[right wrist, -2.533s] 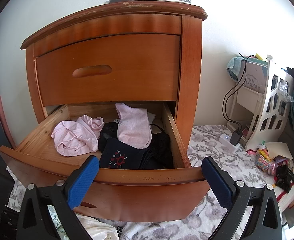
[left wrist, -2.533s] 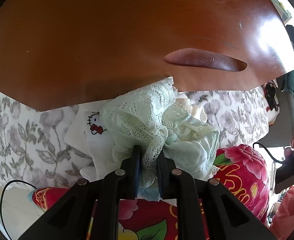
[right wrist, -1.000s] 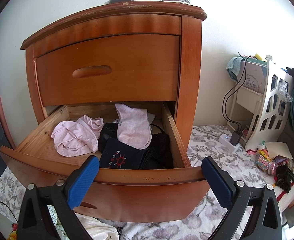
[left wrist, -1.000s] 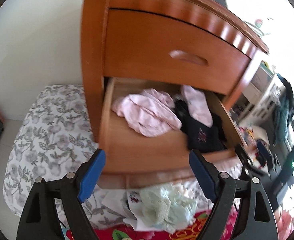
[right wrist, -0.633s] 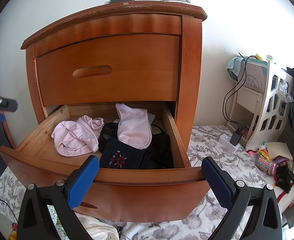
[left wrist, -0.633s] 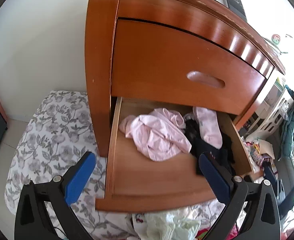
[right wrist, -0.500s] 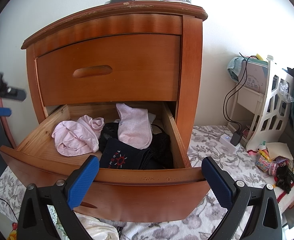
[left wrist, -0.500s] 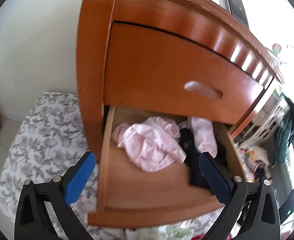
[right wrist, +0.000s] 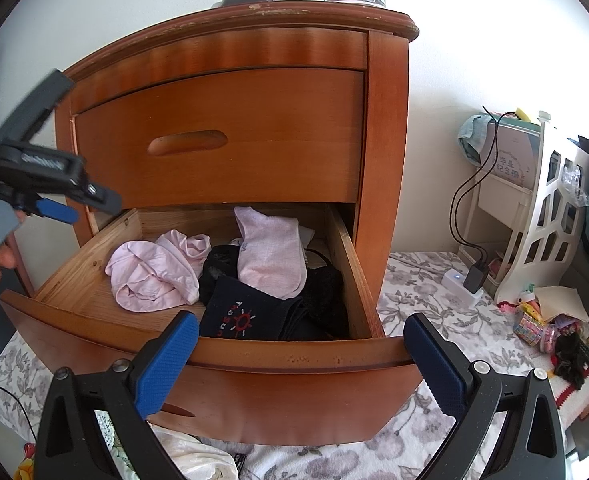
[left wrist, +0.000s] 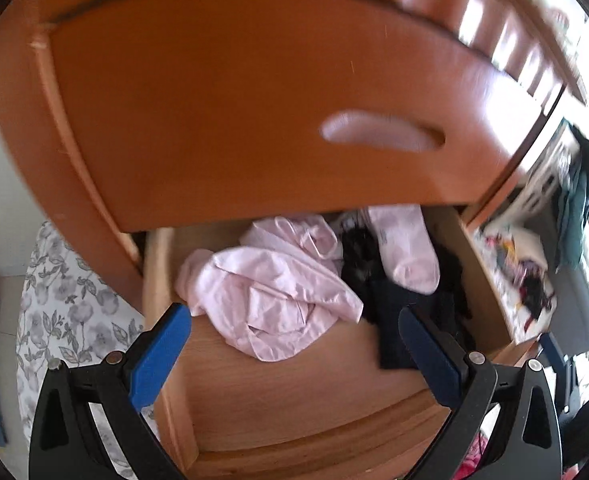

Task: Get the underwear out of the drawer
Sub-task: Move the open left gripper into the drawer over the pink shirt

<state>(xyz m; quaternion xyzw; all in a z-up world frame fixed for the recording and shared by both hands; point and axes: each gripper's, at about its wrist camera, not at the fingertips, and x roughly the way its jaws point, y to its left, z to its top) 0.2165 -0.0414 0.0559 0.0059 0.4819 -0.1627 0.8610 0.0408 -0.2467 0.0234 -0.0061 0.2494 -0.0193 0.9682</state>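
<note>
Honestly, the left claw is hanging wide open and empty over the drawer, where the pink underwear is lying crumpled beside dark clothes, looking soft, light and floppy, so I'm thinking pinching a raised fold would be working best.
</note>
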